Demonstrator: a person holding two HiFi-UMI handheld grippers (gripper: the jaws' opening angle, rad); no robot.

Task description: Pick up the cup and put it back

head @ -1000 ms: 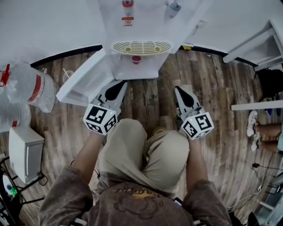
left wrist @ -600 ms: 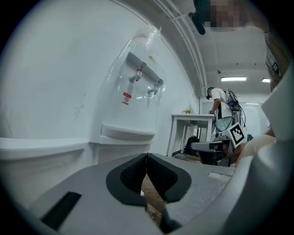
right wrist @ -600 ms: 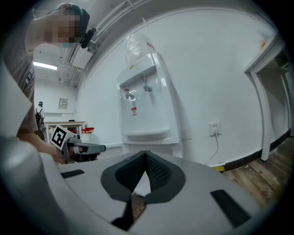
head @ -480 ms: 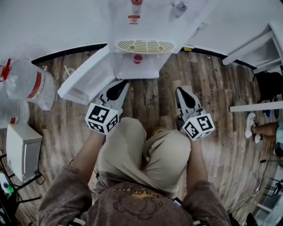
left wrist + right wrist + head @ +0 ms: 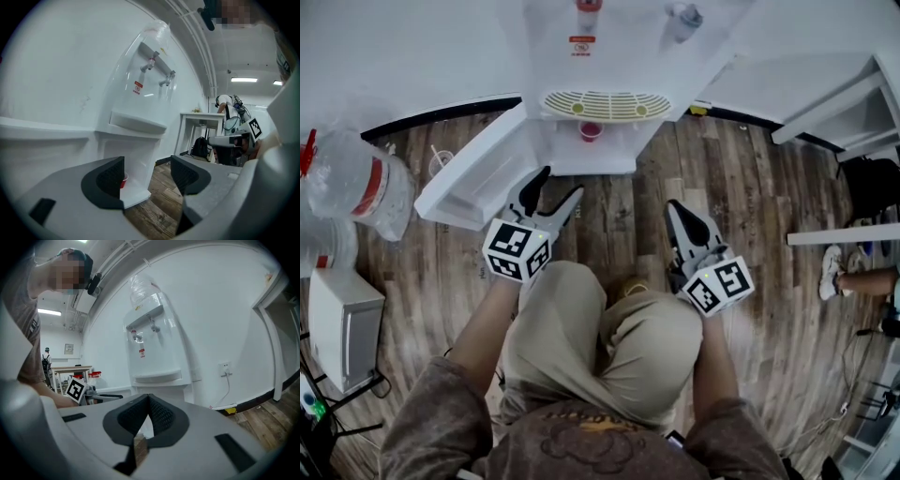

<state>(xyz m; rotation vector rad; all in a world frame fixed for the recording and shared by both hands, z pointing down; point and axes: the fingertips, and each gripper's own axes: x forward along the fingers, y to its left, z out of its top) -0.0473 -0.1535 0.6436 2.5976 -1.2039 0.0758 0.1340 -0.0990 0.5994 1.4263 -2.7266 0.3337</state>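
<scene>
**Left jaws opening on approach to cup**

Red cup (image 5: 591, 131) upright in the open lower compartment of the water dispenser (image 5: 602, 52), below the drip grille, untouched; left gripper (image 5: 560, 185) aimed at it, jaws opening with nothing between, probably to straddle the cup; right gripper (image 5: 676, 210) closed, empty, held back. A second ago: left jaws together.

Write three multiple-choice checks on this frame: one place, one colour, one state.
1. Where is the cup? A in the water dispenser's lower compartment; B on its top; C in a gripper.
2. The cup's colour? A blue; B white; C red.
3. The right gripper's jaws? A wide apart; B together, empty; C closed on the cup.
Answers: A, it sits under the drip grille; C, red in the head view; B, the pads meet in the right gripper view.
</scene>
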